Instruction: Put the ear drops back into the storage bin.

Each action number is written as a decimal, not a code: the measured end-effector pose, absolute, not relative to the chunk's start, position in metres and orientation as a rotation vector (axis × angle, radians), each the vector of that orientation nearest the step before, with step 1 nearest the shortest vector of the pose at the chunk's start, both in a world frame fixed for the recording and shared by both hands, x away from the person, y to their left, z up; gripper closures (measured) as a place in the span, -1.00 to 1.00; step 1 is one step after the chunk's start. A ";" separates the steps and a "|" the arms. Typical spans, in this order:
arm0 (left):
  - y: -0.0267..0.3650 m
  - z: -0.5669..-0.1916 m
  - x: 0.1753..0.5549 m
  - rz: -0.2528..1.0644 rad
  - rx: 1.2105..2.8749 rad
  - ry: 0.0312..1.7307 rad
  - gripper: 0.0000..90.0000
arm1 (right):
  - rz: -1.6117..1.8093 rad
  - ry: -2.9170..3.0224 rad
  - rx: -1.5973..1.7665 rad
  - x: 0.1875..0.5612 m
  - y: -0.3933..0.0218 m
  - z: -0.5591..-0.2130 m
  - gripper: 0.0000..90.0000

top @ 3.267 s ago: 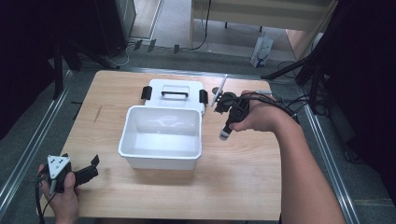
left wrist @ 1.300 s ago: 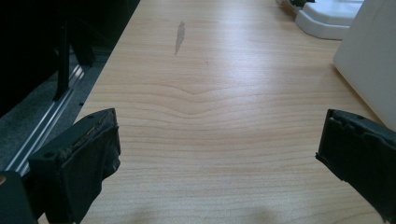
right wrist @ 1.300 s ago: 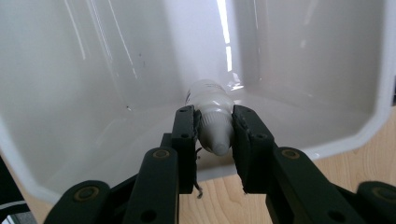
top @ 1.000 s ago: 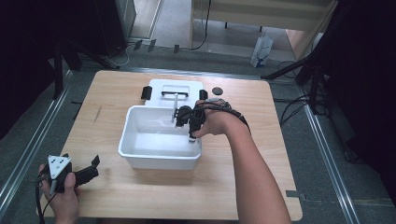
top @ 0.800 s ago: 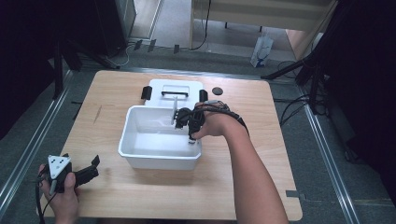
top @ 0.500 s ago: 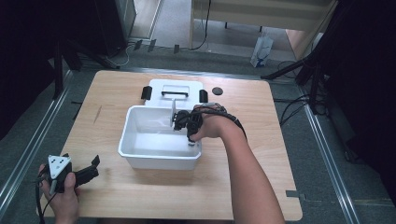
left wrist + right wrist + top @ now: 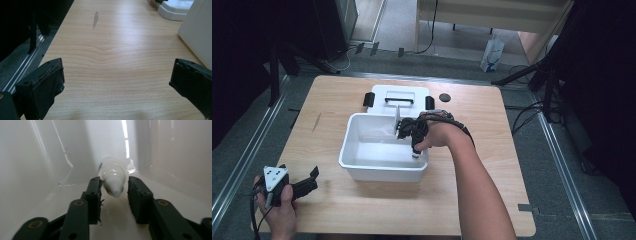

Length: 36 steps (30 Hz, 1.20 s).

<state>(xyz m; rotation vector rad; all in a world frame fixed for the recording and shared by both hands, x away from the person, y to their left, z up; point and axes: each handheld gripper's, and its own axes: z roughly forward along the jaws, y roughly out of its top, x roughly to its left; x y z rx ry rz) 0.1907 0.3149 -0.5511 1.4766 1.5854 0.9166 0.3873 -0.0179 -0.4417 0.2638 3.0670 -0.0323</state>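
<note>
**Tube held tip-first inside the white bin**

The right gripper [image 7: 408, 131] reaches down into the white bin [image 7: 362, 162] at the table's middle, at the bin's 3 o'clock side. In the right gripper view the jaws stand a little apart on either side of a white tube [image 7: 111, 175]. The left jaw looks pressed to the tube's shoulder, but a thin gap shows at the right jaw, so I cannot tell whether the grip is firm or slack. The tube's long axis runs straight away from that camera. Its capped tip points back toward the lens and slightly to 5 o'clock, and its far end sits toward 12 o'clock, near the corner where the bin's floor meets its walls. Some blue print on its side is too small to read. Whether the tube rests on the floor or hangs above it is hard to make out. In the high view the hand and gripper hide most of the tube.

The left gripper [image 7: 301, 186] rests at the table's [image 7: 472, 200] 7 o'clock corner, its jaws spread wide with bare wood between them. In the left gripper view the bin's wall is cut off at 3 o'clock.

The lid [image 7: 399, 95] lies just beyond the bin at 12 o'clock, with a black handle and clips. A small dark disc [image 7: 444, 97] sits at the lid's 3 o'clock.
</note>
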 end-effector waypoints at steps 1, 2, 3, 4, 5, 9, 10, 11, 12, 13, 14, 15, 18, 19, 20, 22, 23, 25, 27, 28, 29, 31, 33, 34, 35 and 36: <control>0.315 -0.551 0.191 0.917 1.477 1.585 -1.00 | -0.032 3.067 0.264 0.387 -0.018 -0.442 0.36; 0.315 -0.551 0.191 0.918 1.475 1.585 -1.00 | -0.003 3.054 0.253 0.386 -0.019 -0.439 0.28; 0.315 -0.551 0.191 0.918 1.476 1.585 -1.00 | 0.007 3.046 0.251 0.385 -0.020 -0.436 0.25; 0.315 -0.551 0.191 0.918 1.475 1.585 -1.00 | 0.031 3.039 0.254 0.386 -0.022 -0.432 0.23; 0.315 -0.551 0.191 0.919 1.477 1.584 -1.00 | 0.061 3.033 0.272 0.386 -0.023 -0.428 0.23; 0.315 -0.551 0.191 0.919 1.477 1.585 -1.00 | 0.163 3.051 0.378 0.390 -0.031 -0.408 0.20; 0.315 -0.551 0.191 0.919 1.477 1.586 -1.00 | 0.175 3.044 0.384 0.390 -0.032 -0.403 0.20; 0.315 -0.551 0.191 0.919 1.477 1.586 -1.00 | 0.184 3.044 0.390 0.390 -0.032 -0.397 0.19; 0.315 -0.551 0.191 0.919 1.477 1.585 -1.00 | 0.195 3.042 0.388 0.389 -0.033 -0.392 0.08; 0.315 -0.551 0.191 0.919 1.477 1.585 -1.00 | 0.195 3.042 0.388 0.389 -0.033 -0.392 0.08; 0.314 -0.551 0.191 0.920 1.477 1.585 -1.00 | 0.214 3.024 0.403 0.387 -0.034 -0.382 -0.15; 0.315 -0.551 0.191 0.920 1.478 1.584 -1.00 | 0.216 3.016 0.419 0.385 -0.035 -0.376 -0.19; 0.314 -0.551 0.191 0.920 1.480 1.584 -1.00 | 0.257 2.961 0.441 0.381 -0.038 -0.361 -0.41; 0.314 -0.551 0.191 0.920 1.481 1.584 -1.00 | 0.266 2.946 0.455 0.381 -0.040 -0.356 -0.53; 0.314 -0.551 0.191 0.922 1.479 1.584 -1.00 | 0.276 2.934 0.470 0.380 -0.042 -0.353 -0.65; 0.314 -0.551 0.191 0.923 1.479 1.584 -1.00 | 0.275 2.925 0.496 0.380 -0.044 -0.351 -0.74; 0.314 -0.551 0.191 0.923 1.480 1.584 -1.00 | 0.272 2.914 0.492 0.379 -0.049 -0.348 -0.86; 0.314 -0.551 0.191 0.923 1.479 1.585 -1.00 | 0.258 2.895 0.543 0.378 -0.058 -0.345 -1.00; 0.314 -0.551 0.191 0.921 1.482 1.584 -1.00 | 0.262 2.863 0.566 0.377 -0.066 -0.345 -1.00; 0.314 -0.551 0.191 0.921 1.482 1.584 -1.00 | 0.265 2.855 0.583 0.377 -0.070 -0.345 -1.00; 0.314 -0.551 0.191 0.920 1.481 1.585 -1.00 | 0.271 2.849 0.601 0.377 -0.073 -0.346 -1.00; 0.314 -0.551 0.191 0.921 1.482 1.585 -1.00 | 0.280 2.842 0.621 0.376 -0.080 -0.347 -1.00; 0.314 -0.551 0.191 0.922 1.484 1.585 -1.00 | 0.285 2.836 0.638 0.374 -0.088 -0.348 -1.00; 0.314 -0.551 0.191 0.925 1.482 1.584 -1.00 | 0.282 2.831 0.643 0.374 -0.093 -0.350 -1.00; 0.314 -0.551 0.191 0.925 1.482 1.584 -1.00 | 0.282 2.831 0.643 0.374 -0.093 -0.350 -1.00; 0.314 -0.551 0.191 0.926 1.482 1.584 -1.00 | 0.286 2.827 0.656 0.373 -0.097 -0.351 -1.00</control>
